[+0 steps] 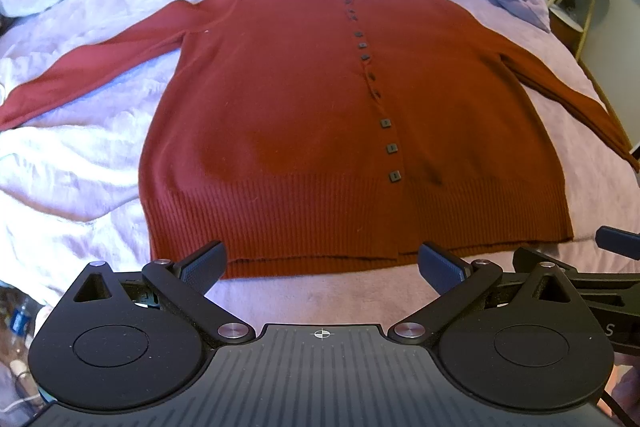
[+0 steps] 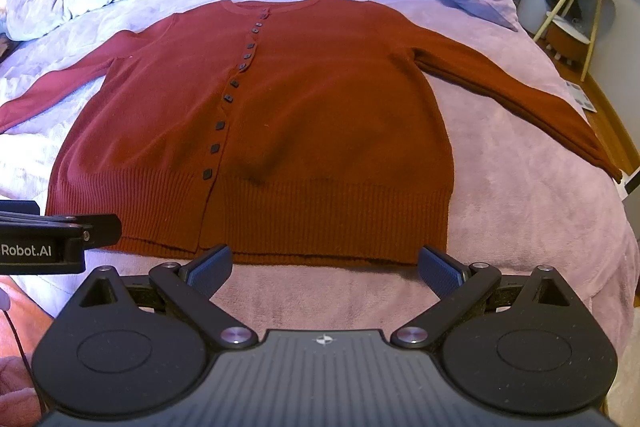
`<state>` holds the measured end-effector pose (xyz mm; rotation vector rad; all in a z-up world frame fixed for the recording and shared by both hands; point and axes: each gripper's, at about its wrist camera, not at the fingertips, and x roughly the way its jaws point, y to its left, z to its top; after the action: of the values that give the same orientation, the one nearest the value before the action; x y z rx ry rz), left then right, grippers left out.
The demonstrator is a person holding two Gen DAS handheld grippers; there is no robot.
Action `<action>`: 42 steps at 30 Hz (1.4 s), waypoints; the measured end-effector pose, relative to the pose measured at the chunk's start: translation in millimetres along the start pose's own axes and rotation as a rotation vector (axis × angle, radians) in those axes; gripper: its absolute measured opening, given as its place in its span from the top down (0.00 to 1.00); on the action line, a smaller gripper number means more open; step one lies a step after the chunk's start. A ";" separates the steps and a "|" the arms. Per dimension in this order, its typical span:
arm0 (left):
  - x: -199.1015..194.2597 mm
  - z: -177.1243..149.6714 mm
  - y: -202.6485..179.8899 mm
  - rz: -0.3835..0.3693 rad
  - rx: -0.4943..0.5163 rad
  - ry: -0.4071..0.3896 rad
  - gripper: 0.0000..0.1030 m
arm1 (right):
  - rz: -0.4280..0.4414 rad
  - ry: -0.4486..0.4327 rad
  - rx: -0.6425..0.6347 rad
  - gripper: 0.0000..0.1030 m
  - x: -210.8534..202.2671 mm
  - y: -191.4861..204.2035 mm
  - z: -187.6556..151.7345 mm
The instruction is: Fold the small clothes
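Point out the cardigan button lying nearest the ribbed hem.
The lowest dark square button on the cardigan, just above the ribbed hem; every other button sits farther up toward the collar.

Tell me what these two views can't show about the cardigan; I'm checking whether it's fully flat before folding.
- Left sleeve cuff: cut off by the left edge in both views.
- Right sleeve cuff: cut off by the right edge in the left wrist view.
- Underside of the cardigan: hidden against the blanket.
- Hem corners: partly covered by each gripper's fingers.
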<state>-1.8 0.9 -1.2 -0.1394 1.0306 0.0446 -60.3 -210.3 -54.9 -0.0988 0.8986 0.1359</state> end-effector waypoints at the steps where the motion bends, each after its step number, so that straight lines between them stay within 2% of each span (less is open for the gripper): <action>1: 0.1 -0.2 0.1 0.001 -0.001 0.001 0.00 | 0.002 -0.001 -0.001 0.04 0.1 -0.2 -0.4; 42: 2.2 1.7 -0.9 -0.002 -0.006 0.015 0.00 | 0.006 -0.008 0.002 0.04 -0.4 0.1 -0.1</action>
<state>0.8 0.2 -2.1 -0.1466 1.0449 0.0445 -60.6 -210.3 -54.6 -0.0937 0.8913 0.1412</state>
